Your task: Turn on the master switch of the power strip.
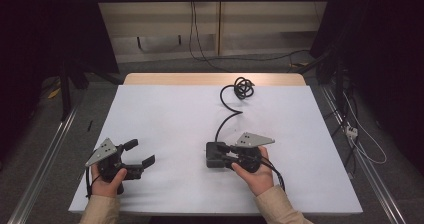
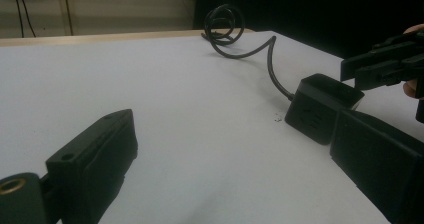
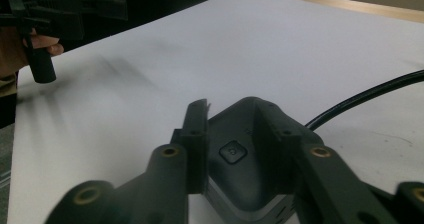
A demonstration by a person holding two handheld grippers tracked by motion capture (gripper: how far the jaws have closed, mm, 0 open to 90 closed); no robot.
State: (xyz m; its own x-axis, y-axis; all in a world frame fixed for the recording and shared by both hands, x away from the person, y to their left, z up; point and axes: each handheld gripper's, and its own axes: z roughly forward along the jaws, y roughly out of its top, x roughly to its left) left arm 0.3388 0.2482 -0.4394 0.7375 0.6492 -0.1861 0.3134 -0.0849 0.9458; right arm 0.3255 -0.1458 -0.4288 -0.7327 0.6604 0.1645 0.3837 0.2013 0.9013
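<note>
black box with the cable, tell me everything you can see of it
The black box is a matte, plastic-looking cube with rounded corners and a square button on top. It sits flat on the white table. A black cable runs from it to a coil at the far edge. The right gripper straddles it, jaws at its sides.

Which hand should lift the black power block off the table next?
Right. The right gripper already has its jaws on either side of the black power block. The left gripper sits apart with open, empty jaws.

Right tongs straddling black box, cable trailing right, left tongs far left
</note>
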